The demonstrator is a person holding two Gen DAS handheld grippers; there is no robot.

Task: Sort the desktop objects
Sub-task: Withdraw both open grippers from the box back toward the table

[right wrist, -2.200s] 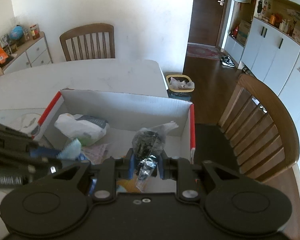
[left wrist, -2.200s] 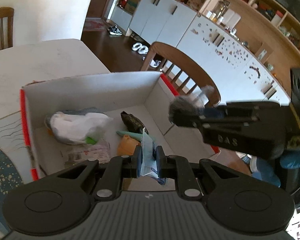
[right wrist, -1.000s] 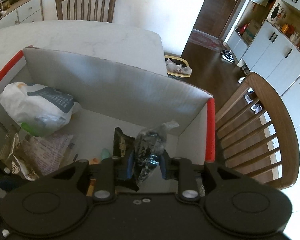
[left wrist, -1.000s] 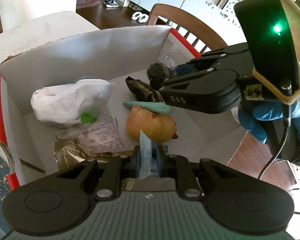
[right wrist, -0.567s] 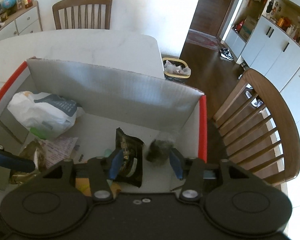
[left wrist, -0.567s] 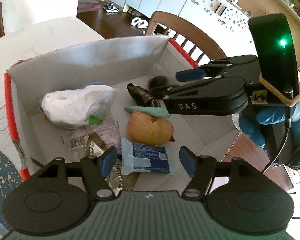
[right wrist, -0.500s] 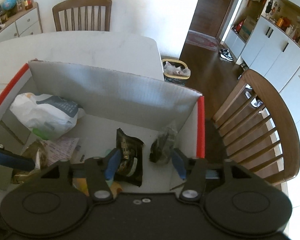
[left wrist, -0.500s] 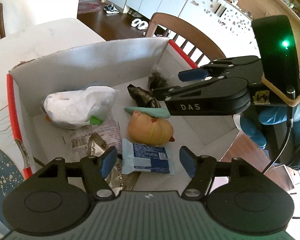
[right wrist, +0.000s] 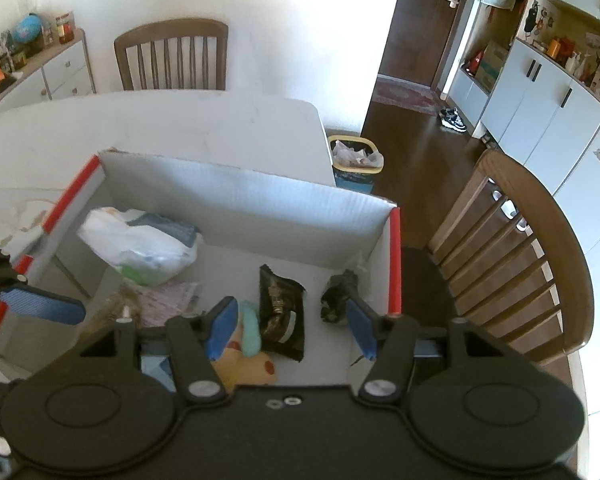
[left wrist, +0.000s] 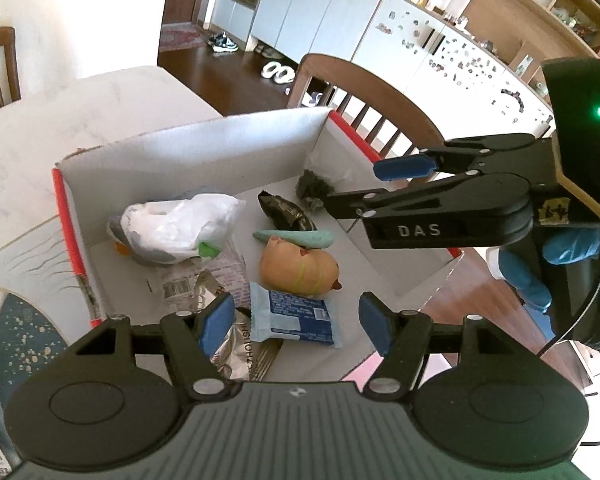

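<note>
A white cardboard box (left wrist: pixel 188 148) with red-edged flaps sits on the pale desk (left wrist: pixel 80 104) and holds all the sorted things. Against its left inner wall lies a white plastic bag (left wrist: pixel 180 224) with a green bit showing at its edge, on top of a printed paper sheet (left wrist: pixel 216 276). Toward the middle lie a dark snack wrapper (left wrist: pixel 286 212), a teal cone-shaped piece (left wrist: pixel 296 237) and, touching it, an orange plush toy (left wrist: pixel 298 270). In the far right corner, against the wall, rests a small clear bag of dark bits (right wrist: pixel 339 292). Nearest the camera a blue packet (left wrist: pixel 294 314) lies flat beside a crumpled silver wrapper (left wrist: pixel 240 344). The left tool (left wrist: pixel 296 322) hangs above the blue packet with its blue pads apart and nothing between them. The right tool (right wrist: pixel 290 326) is over the dark wrapper and small bag, its jaws opening, gripping nothing.
</note>
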